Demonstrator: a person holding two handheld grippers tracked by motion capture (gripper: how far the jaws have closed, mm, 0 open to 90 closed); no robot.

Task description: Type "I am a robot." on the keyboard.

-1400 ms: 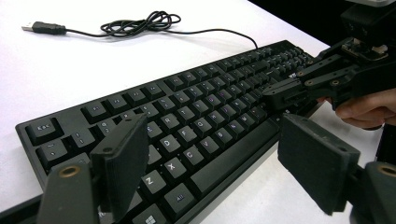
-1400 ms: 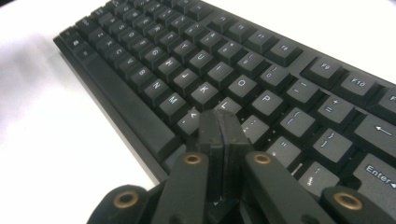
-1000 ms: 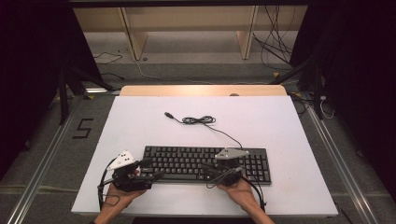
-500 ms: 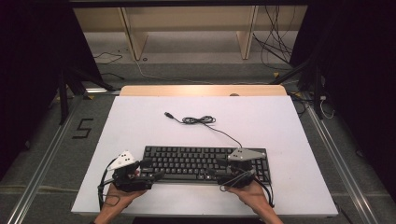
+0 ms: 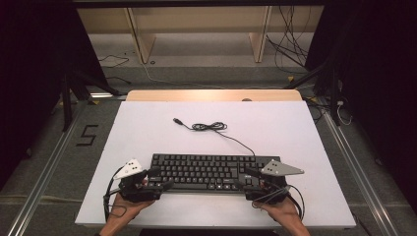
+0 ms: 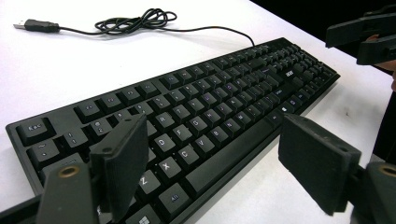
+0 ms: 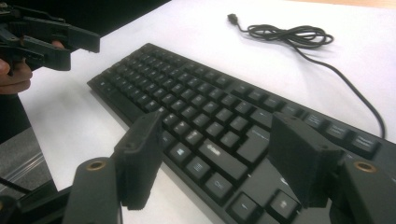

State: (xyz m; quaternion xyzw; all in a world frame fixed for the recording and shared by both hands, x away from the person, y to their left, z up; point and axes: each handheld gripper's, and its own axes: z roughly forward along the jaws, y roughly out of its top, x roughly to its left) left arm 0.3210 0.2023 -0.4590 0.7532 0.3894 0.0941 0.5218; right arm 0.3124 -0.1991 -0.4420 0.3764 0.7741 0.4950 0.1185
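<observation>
Lying flat across the near half of the white bench (image 5: 147,128), the black full-size computer keyboard (image 5: 206,171) has its long side running left to right. Its thin black cable (image 5: 231,137) leads off the far edge to a loose coil and ends in a plug (image 5: 178,121) on bare bench, well apart from both hands.

Against the earlier frame: the right tongs (image 5: 252,178) sat over the keys with jaws almost closed; now they have slid right to the keyboard's right end and a little higher, and their jaws have just been opening. In the right gripper view they (image 7: 215,154) stand wide, nothing pinched between them, the pads hovering over the near right keys. Keyboard, cable and coil lie as before. The left tongs (image 5: 160,179) have not shifted.

The left tongs are spread wide at the keyboard's near left corner; in the left gripper view (image 6: 210,154) one pad sits above the keys, the other over bare bench just beside the near edge. Whether either pad touches the keyboard cannot be told.

Hard to read: from above, both sets of tongs are partly covered by their grey plates and the person's hands. The keyboard's near corners are cut off in both gripper views. Key legends blur toward the far end.
</observation>
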